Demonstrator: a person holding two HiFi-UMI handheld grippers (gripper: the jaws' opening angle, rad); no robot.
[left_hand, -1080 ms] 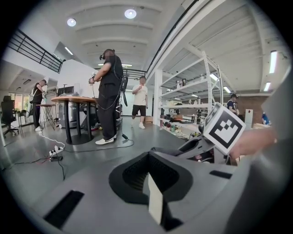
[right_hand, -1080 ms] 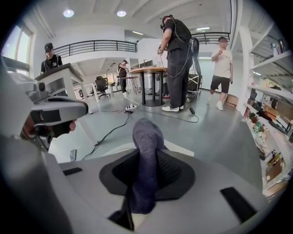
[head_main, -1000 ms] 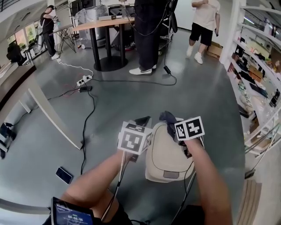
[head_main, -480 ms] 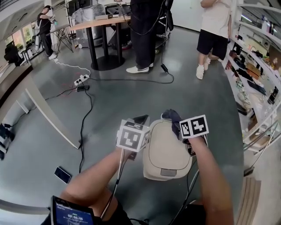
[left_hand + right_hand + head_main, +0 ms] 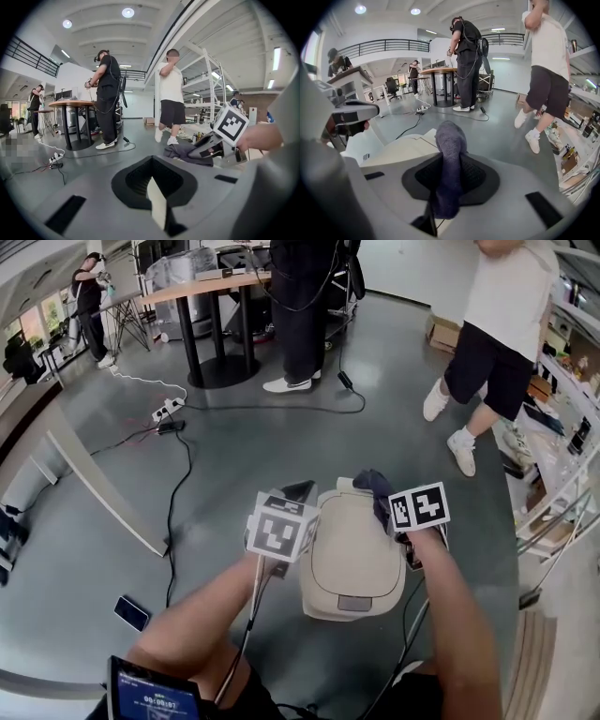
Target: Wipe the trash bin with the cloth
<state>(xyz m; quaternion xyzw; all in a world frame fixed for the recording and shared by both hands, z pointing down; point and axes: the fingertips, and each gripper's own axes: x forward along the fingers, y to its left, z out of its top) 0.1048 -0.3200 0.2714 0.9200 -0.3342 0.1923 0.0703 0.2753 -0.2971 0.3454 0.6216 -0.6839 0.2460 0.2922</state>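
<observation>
A beige trash bin [image 5: 352, 554] with its lid down stands on the grey floor between my two grippers. My right gripper [image 5: 382, 495] is shut on a dark grey cloth [image 5: 372, 484], which rests at the bin's far right corner. In the right gripper view the cloth [image 5: 449, 154] stands up out of the right gripper [image 5: 445, 192], with the bin's lid [image 5: 401, 150] just left of it. My left gripper [image 5: 302, 495] sits against the bin's left edge. In the left gripper view that gripper [image 5: 157, 206] pinches a thin cream strip, seemingly the bin's edge.
A person in a white top and black shorts [image 5: 497, 343] walks close by at the right, beside open shelving [image 5: 562, 484]. Cables and a power strip [image 5: 169, 412] lie on the floor at the left, with a phone [image 5: 131, 612] and a slanted white beam [image 5: 103, 488].
The person in the white top has walked nearer on the right. My right gripper with the cloth has drifted slightly right along the bin's far edge. The left gripper has barely moved.
</observation>
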